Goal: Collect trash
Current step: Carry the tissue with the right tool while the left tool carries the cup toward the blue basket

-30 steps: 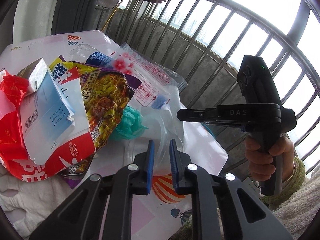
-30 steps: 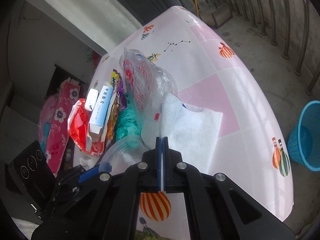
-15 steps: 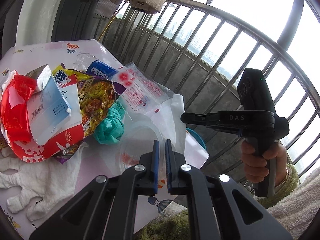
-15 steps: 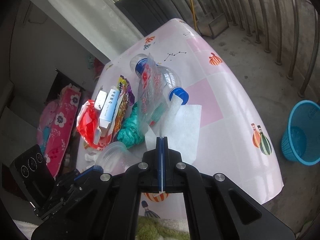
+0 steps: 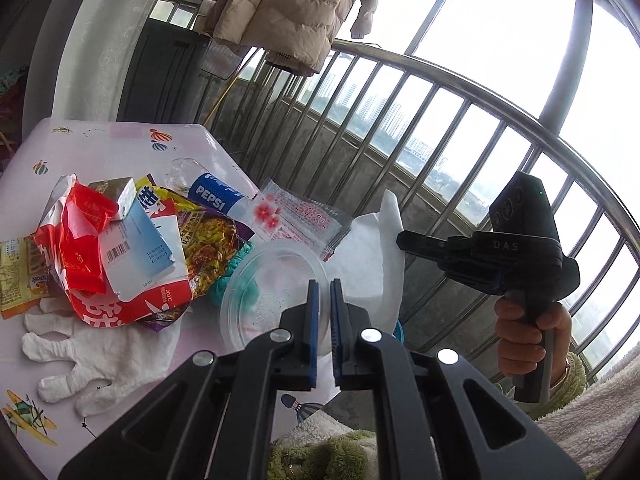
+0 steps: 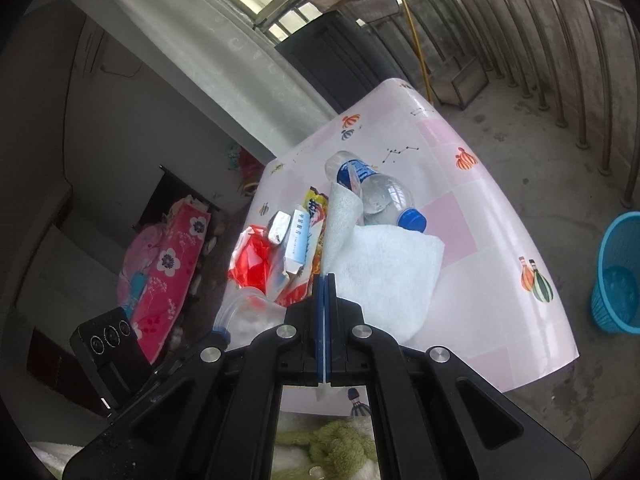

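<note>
My left gripper [image 5: 324, 286] is shut on the rim of a clear round plastic lid [image 5: 272, 288], held up above the table. The right gripper [image 6: 325, 280] is shut on a white paper towel [image 6: 384, 272], which hangs lifted from its jaws. The left wrist view shows the right gripper [image 5: 400, 238] pinching the towel [image 5: 372, 256] at its edge. The rest of the trash lies in a heap on the pink table [image 5: 92, 140]: a red wrapper [image 5: 80, 236], a blue-white carton [image 5: 136, 248], a Pepsi bottle [image 5: 212, 196], a flowered packet [image 5: 296, 216] and a white glove [image 5: 96, 356].
A blue waste basket [image 6: 618, 276] stands on the concrete floor right of the table. A metal balcony railing [image 5: 440, 92] runs behind the table, with a coat [image 5: 296, 12] hanging above. A hand [image 5: 524, 332] holds the right gripper's handle.
Both grippers have risen and drawn back from the heap. The left jaws closed on the clear lid and lifted it. The white towel came up off the table with the right gripper.
</note>
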